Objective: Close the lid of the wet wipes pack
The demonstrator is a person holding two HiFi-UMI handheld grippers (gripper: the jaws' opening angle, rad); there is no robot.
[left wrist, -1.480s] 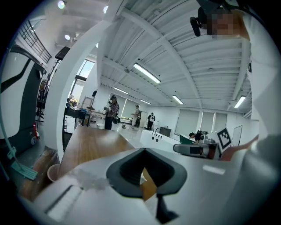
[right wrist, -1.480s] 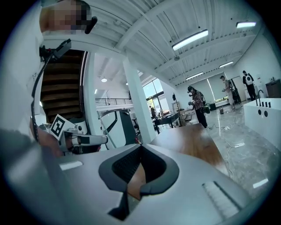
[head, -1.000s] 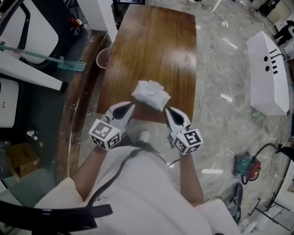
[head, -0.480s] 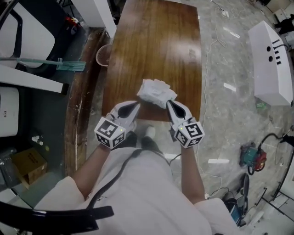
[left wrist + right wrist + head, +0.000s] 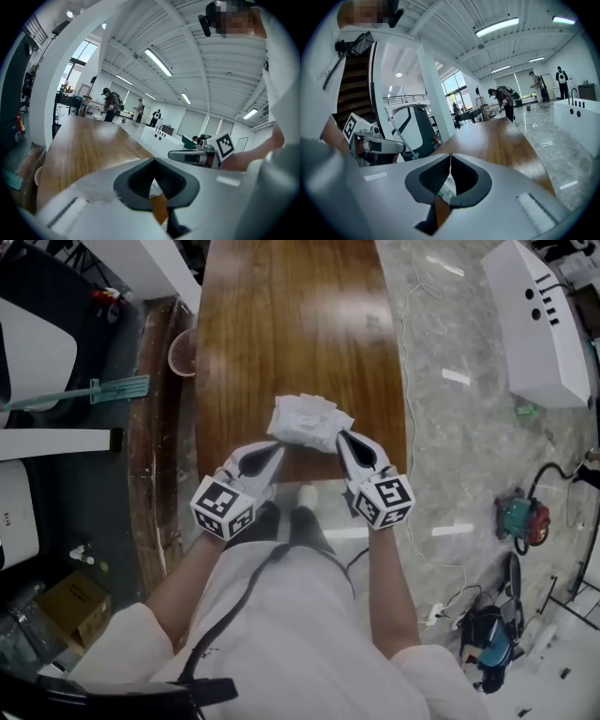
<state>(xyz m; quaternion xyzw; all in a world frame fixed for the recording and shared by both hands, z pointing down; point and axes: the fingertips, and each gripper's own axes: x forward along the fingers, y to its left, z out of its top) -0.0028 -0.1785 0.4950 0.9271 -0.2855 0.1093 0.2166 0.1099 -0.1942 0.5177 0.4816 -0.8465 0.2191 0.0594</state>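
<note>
While the left gripper (image 5: 269,455) and right gripper (image 5: 345,440), jaws pressed together, settle beside the wet wipes pack (image 5: 307,422), pressing its lid flat likely comes next.

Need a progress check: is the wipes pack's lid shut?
Cannot tell: the wipes pack looks crumpled and white; no view shows its lid.

Wet wipes pack (image 5: 309,423): a soft white pouch, crumpled and creased, with faint green print on its wrapper. It sits close to the near edge of the brown wooden counter (image 5: 281,324), about midway across its width, long side roughly crosswise. The state of the lid cannot be made out.
</note>
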